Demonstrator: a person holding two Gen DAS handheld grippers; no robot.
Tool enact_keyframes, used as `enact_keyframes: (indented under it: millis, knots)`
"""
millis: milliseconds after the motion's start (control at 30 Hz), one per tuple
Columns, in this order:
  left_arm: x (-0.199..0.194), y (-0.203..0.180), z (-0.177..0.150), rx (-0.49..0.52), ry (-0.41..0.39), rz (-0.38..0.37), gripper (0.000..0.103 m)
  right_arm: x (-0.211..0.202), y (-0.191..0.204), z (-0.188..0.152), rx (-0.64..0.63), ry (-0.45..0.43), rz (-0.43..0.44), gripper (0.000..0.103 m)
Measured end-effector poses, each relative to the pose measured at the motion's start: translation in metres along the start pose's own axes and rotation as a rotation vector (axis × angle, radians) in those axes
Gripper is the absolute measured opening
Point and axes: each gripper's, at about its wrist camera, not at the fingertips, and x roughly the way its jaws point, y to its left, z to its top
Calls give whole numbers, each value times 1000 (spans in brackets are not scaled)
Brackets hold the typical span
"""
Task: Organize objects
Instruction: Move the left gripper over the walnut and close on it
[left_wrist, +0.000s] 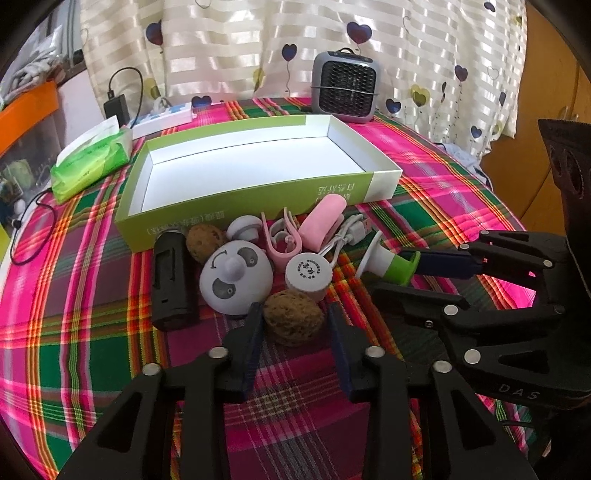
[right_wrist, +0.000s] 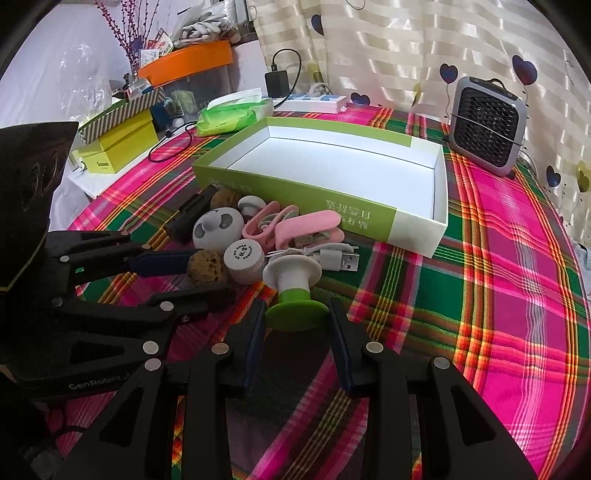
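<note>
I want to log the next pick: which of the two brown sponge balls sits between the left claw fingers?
The nearer sponge ball, beside the round white cap; the other lies by the box.

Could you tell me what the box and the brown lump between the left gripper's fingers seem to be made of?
Box: likely cardboard, matte, with thin folded walls, a white inside and a printed green outside.
Lump: probably a walnut or a sponge; the surface is rough, pitted and dull. It sits between the open left gripper fingers.
</note>
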Motion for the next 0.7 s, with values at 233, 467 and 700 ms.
enact_keyframes:
  millis: [233,467,700]
  knots:
    - [-6,-2,-2,7,-22,-8,30,-4,-1,-3,6,-6,-5,35]
    - [-13,0,-4,-9,-43,-12,30,-11,2,-5,11,-23,-3,35]
    - [-21,2,-1,-18,-67,-4,30,-17,6,-1,14,-48,-2,35]
